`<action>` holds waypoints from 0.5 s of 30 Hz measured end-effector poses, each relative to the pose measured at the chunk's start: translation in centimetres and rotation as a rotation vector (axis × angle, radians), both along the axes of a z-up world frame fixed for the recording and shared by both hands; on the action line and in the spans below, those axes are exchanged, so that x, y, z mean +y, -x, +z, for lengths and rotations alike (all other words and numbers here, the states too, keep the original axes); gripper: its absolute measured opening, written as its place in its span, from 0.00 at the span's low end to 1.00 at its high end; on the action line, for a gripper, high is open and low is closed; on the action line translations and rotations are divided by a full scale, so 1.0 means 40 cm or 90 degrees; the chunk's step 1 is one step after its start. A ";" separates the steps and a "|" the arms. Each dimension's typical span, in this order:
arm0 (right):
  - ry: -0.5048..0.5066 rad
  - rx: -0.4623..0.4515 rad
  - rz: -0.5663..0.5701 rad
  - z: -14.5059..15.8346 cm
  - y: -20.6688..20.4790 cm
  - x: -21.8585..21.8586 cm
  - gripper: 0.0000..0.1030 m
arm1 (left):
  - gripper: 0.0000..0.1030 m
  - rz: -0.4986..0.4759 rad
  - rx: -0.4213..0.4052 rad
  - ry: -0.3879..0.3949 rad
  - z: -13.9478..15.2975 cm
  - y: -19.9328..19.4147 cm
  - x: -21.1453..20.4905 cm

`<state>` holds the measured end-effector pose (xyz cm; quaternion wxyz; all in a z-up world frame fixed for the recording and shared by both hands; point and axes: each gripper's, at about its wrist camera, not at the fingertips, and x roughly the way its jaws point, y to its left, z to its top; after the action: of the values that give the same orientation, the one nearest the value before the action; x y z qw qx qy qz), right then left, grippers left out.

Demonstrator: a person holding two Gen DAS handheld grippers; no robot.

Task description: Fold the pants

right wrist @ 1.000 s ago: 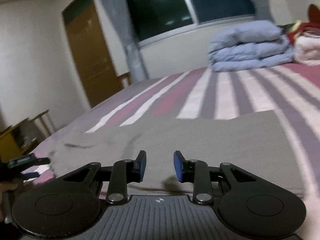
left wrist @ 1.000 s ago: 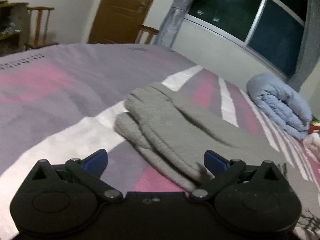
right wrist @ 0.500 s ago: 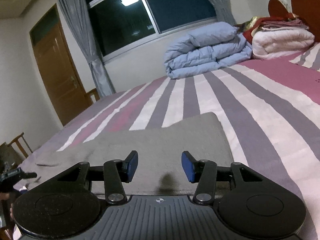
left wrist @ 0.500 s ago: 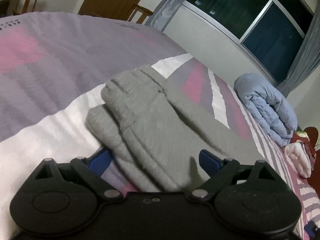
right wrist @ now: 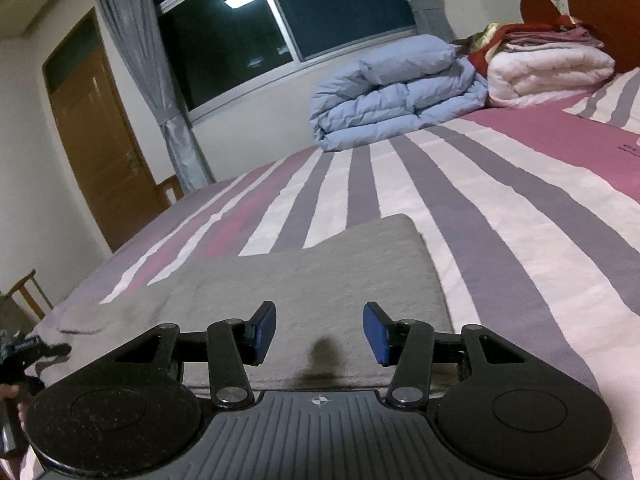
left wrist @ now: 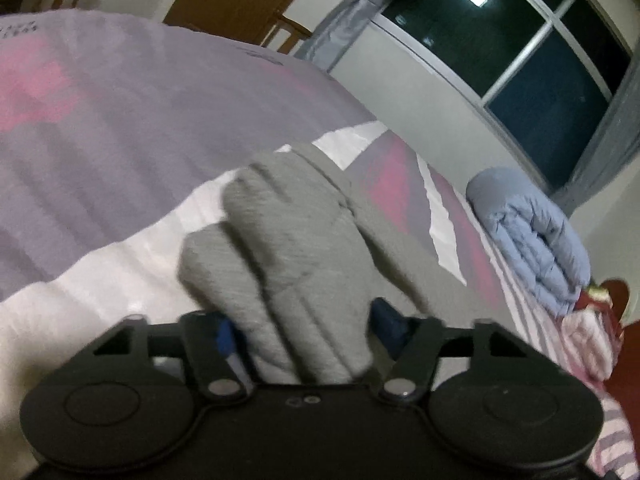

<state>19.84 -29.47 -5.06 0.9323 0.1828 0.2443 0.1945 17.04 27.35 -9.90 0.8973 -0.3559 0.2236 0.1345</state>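
Grey pants (left wrist: 296, 248) lie on the striped bed. In the left wrist view the leg ends are bunched up and sit between the fingers of my left gripper (left wrist: 308, 332), whose jaws stand wide apart around the cloth; the blue pads are partly hidden by it. In the right wrist view the flat waist end of the pants (right wrist: 320, 276) lies just ahead of my right gripper (right wrist: 320, 328), which is open and empty, low over the near edge of the cloth.
A folded blue duvet (right wrist: 396, 92) and a white and red bedding pile (right wrist: 548, 64) sit at the head of the bed. A headboard (right wrist: 600, 4), window (right wrist: 280, 20), door (right wrist: 100, 136) and wooden chairs (right wrist: 28, 296) stand around.
My left gripper moved forward so the bunched leg ends now sit between its fingers. My right gripper opened wider and swung toward the waist end.
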 end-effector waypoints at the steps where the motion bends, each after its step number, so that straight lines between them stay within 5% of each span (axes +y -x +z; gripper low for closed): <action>1: -0.005 0.000 -0.005 0.002 0.000 -0.004 0.48 | 0.39 -0.001 -0.004 0.008 -0.002 0.001 0.004; 2: -0.007 0.001 -0.009 0.005 -0.002 -0.008 0.48 | 0.29 -0.007 -0.008 0.015 -0.006 0.002 0.006; 6: -0.033 0.008 -0.032 0.020 -0.007 -0.035 0.48 | 0.20 -0.021 -0.009 0.004 0.002 -0.001 -0.004; 15: -0.066 0.016 -0.090 0.056 0.003 -0.149 0.48 | 0.17 -0.054 -0.046 -0.181 0.144 0.000 -0.147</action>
<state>19.71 -35.42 -2.82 0.9298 0.2497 0.2321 0.1386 17.02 21.46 -4.12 0.9510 -0.2204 0.1844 0.1139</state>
